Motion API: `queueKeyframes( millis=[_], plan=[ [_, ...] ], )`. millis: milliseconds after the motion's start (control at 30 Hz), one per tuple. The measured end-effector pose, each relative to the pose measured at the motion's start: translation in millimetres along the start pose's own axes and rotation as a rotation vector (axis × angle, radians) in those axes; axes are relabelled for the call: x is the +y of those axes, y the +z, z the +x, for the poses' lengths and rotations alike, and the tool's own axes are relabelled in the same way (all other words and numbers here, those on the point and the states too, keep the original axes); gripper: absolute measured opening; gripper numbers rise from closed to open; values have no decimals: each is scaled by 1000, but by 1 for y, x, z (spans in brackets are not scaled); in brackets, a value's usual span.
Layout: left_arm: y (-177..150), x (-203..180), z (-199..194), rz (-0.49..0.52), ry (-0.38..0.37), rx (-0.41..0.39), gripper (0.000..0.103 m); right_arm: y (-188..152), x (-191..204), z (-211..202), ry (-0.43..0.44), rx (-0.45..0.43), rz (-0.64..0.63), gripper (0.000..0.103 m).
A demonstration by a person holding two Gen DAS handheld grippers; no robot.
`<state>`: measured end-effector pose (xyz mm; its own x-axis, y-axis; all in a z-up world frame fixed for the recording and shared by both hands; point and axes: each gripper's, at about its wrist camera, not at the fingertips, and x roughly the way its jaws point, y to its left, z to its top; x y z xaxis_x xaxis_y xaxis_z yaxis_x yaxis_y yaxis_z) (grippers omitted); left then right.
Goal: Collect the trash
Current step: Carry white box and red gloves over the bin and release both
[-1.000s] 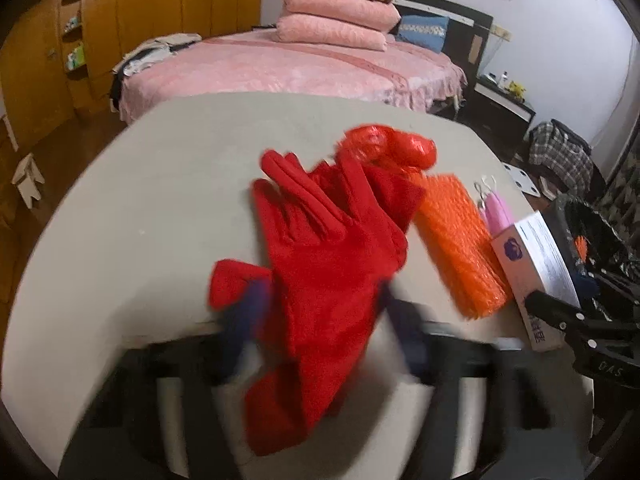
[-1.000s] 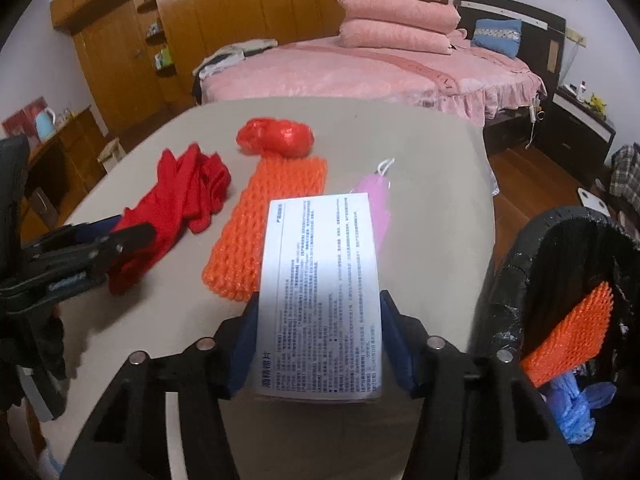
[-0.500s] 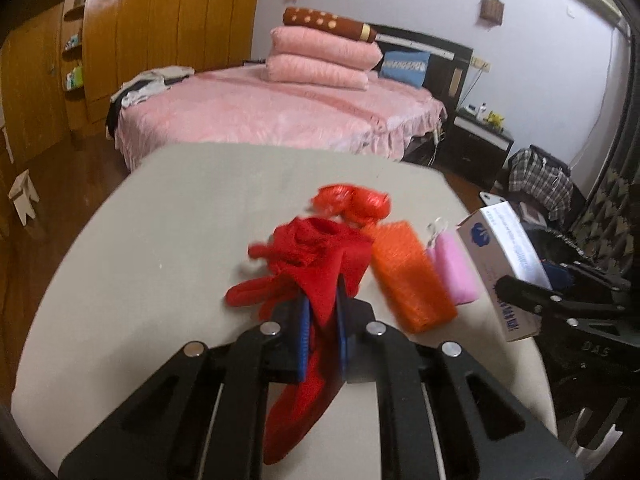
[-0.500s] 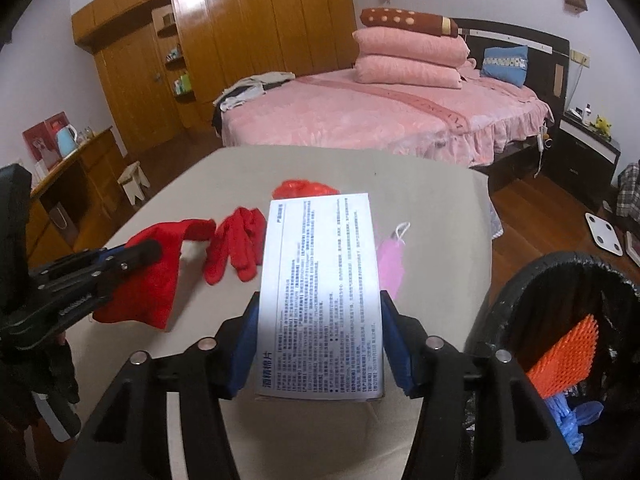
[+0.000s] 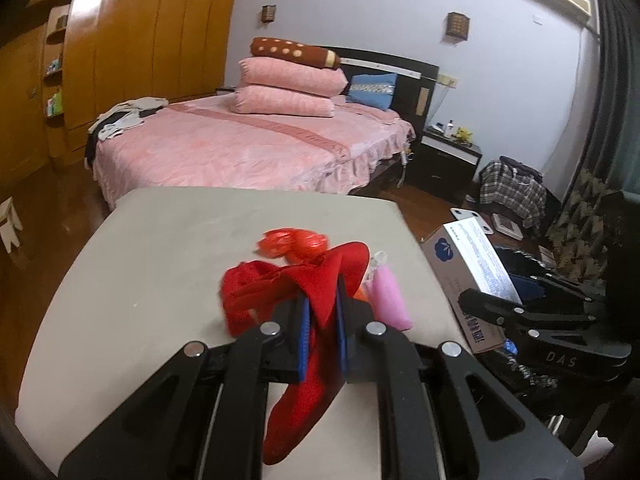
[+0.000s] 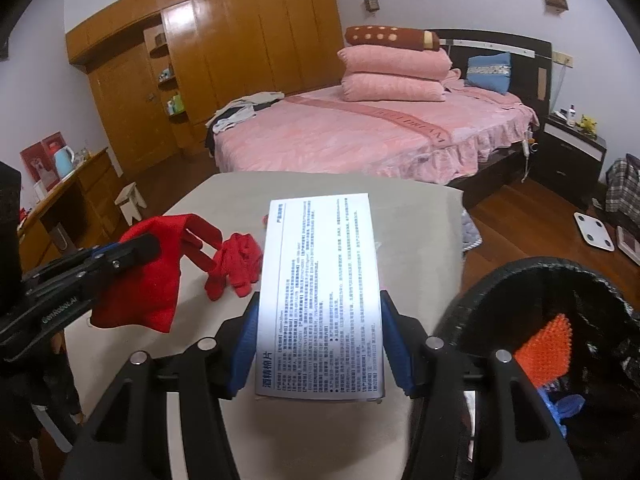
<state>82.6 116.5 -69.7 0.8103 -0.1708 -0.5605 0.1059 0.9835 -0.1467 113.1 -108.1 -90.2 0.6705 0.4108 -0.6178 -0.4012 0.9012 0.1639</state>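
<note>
Your left tongs [image 5: 320,320] are pinching a red glove [image 5: 316,292], lifting it off the table [image 5: 160,248]; its cuff is hanging below the pads while a second glove [image 6: 240,256] is lying bunched on the table. Your right tongs [image 6: 318,344] are clamping a white box [image 6: 320,288] by its sides, holding it above the table edge, just beside the black bin [image 6: 520,276]. An orange net [image 6: 546,348] is sitting inside the bin.

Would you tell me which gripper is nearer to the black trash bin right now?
Right. The right gripper, shut on the white box, is beside the black trash bin. The left gripper, holding a red glove, is over the table, farther away.
</note>
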Motion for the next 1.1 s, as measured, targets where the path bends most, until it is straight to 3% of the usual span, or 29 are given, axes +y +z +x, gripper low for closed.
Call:
queueKeyframes(
  millis=[400,1100],
  plan=[
    [6,-62,26,78,-135,17,10,-8,-55,-36,-108,-40,89,55],
    [14,-222,77,240,-474,53,11,-40,-190,-111,-390,-89,251,56]
  ],
)
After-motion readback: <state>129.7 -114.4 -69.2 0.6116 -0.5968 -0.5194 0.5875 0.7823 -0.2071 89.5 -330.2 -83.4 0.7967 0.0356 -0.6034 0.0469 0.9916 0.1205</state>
